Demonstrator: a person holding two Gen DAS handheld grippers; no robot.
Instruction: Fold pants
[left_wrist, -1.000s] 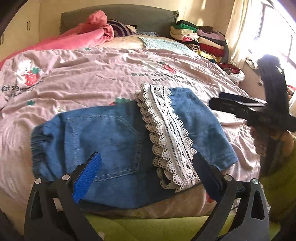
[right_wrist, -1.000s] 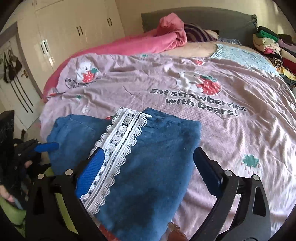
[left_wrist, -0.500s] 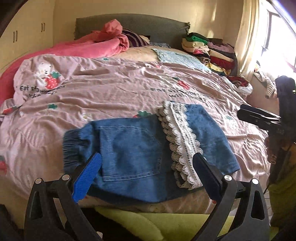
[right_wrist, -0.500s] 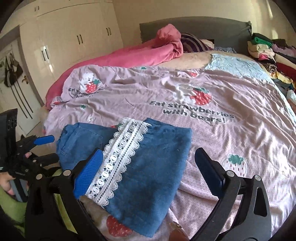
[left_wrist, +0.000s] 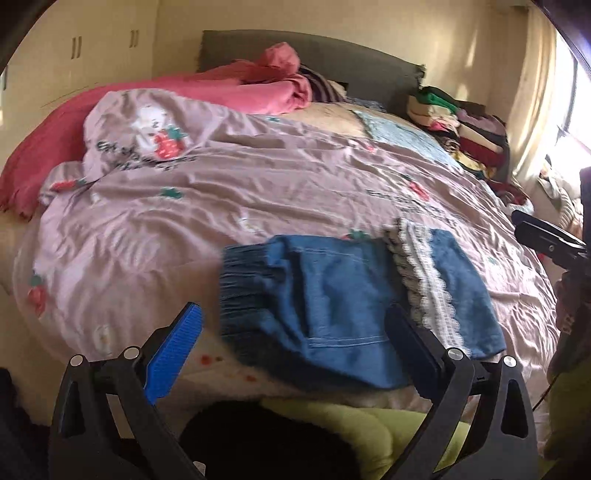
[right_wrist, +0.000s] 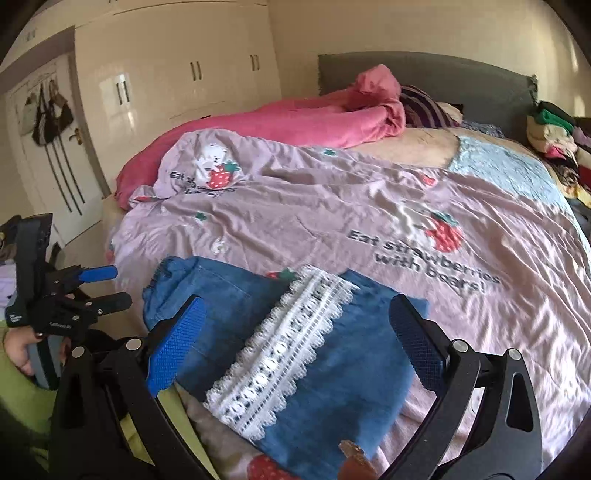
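Folded denim pants (left_wrist: 343, 306) lie on the bed near its front edge: lower centre-right in the left wrist frame, lower centre in the right wrist frame (right_wrist: 280, 332). The white lace trim (right_wrist: 284, 347) runs as a diagonal band across the folded bundle; the gathered waistband (left_wrist: 240, 280) is at the bundle's left end. The pants rest on a mauve quilt (left_wrist: 229, 192) printed with strawberries, bears and the text "Eat strawberries with bears!".

Left hand-held gripper (left_wrist: 291, 350): jaws spread wide, blue pad on one finger (left_wrist: 173, 354), nothing between them. It sits at the bottom of its frame, short of the bed edge, apart from the pants. The same tool appears at the left edge of the right wrist frame (right_wrist: 99, 288), jaws parted and empty there too.

Right hand-held gripper (right_wrist: 295, 350): jaws also wide apart, holding nothing; in the frame the pants appear between the fingers, and contact cannot be judged. Its finger pair shows at the right edge of the left wrist frame (left_wrist: 546, 240).

Upper frame: pink blanket (right_wrist: 295, 122) bunched against the grey headboard (right_wrist: 443, 81); stack of folded clothes (left_wrist: 461, 125) at upper right; cream wardrobe doors (right_wrist: 177, 81) upper left.
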